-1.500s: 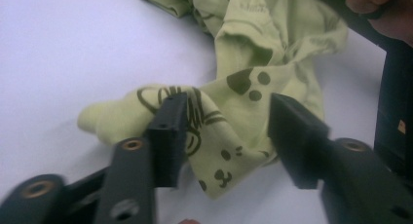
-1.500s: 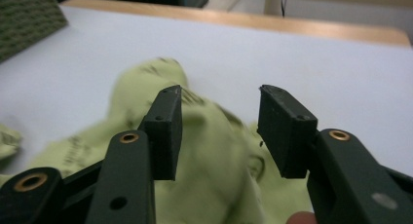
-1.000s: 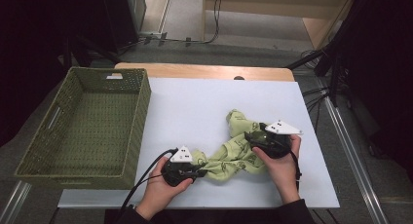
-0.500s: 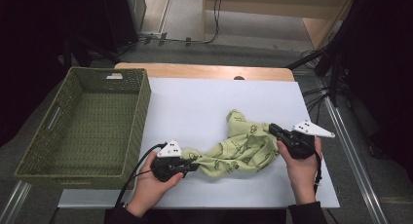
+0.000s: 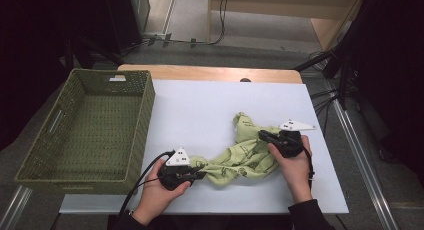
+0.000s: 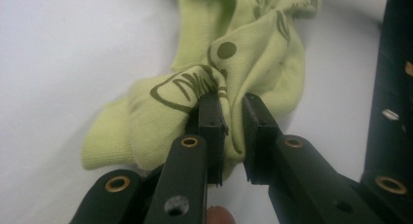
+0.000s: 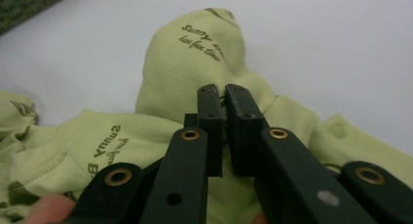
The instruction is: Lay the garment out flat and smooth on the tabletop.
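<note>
Left gripper clamped on one end of the green garment w/ dark print – right gripper jaws just closed, pinching fabric at its other end.

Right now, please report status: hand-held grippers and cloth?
Left hand-held gripper shut on green cloth. Right hand-held gripper just closed on it. Nothing blocks.

Lime-green garment, dark print; olive woven basket.
</note>
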`<state>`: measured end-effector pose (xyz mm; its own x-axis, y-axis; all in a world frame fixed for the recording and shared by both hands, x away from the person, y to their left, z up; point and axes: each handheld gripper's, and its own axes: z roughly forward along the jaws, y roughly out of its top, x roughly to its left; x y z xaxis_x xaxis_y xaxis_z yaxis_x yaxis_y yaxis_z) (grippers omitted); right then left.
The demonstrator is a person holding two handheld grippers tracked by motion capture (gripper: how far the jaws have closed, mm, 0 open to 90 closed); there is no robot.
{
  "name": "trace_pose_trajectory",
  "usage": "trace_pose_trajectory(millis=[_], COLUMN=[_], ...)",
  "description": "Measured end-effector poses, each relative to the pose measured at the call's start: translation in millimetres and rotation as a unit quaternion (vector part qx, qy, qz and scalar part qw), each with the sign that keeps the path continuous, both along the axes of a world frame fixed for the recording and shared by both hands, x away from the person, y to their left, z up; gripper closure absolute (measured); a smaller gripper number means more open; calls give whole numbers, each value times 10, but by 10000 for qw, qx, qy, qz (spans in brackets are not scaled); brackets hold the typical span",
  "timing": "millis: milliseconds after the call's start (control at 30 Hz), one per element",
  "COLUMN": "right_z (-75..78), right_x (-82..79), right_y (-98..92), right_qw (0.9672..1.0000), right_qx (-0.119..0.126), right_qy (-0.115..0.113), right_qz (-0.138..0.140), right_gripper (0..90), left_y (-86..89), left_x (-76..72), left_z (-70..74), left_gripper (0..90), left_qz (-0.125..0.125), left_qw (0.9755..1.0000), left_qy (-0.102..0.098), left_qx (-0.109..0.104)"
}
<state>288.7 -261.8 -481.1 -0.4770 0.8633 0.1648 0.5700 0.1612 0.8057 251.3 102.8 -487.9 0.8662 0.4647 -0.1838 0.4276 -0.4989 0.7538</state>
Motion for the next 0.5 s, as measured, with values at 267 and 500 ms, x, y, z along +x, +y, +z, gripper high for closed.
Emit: trace_pose_trajectory(millis=[267, 500], right_z=[427, 300], right_x=[-478, -409], right_y=[-230, -176], right_qw=[9940, 9962], right_qx=[455, 331], right_qy=[-662, -539], right_qz=[-746, -596], right_gripper=[848, 455], left_y=[31, 174], left_x=[-69, 128], left_z=[226, 2], left_gripper=[795, 688], left_qz=[538, 1158], left_qw=[9943, 9924], left_qy=[-805, -21], left_qx=[-448, -408])
